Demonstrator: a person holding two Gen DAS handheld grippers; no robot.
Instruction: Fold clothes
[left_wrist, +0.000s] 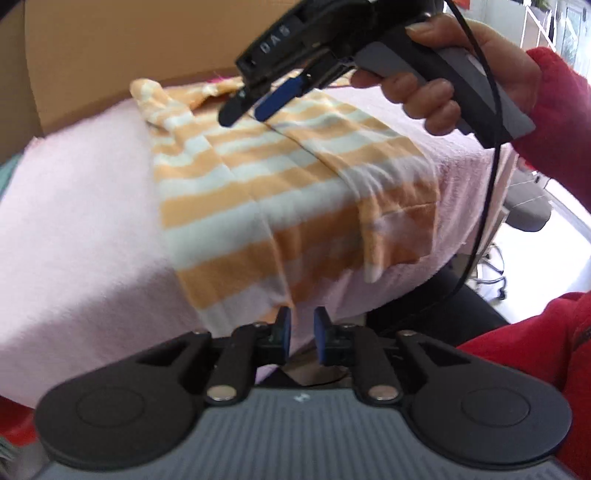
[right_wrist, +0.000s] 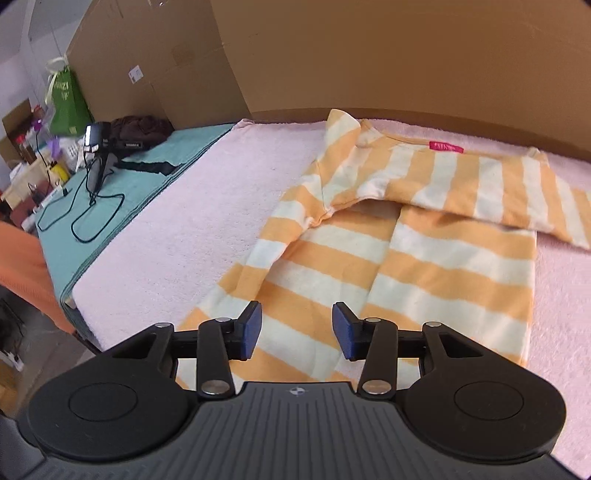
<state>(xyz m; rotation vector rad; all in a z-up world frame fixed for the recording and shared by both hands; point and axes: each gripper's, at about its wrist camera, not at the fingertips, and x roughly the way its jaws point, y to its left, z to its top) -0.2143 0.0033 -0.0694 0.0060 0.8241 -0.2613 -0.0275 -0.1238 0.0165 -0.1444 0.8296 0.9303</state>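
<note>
Striped shirt (right_wrist: 424, 258) is lying part-folded on the surface (right_wrist: 184, 221), sleeves laid in; left gripper (left_wrist: 301, 332) and right gripper (right_wrist: 297, 328) are hovering, jaws parted, empty.

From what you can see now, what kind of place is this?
Probably a workroom or office set up for folding: a towel-covered table bears the striped shirt, with cardboard boxes behind and an office chair beside.
</note>
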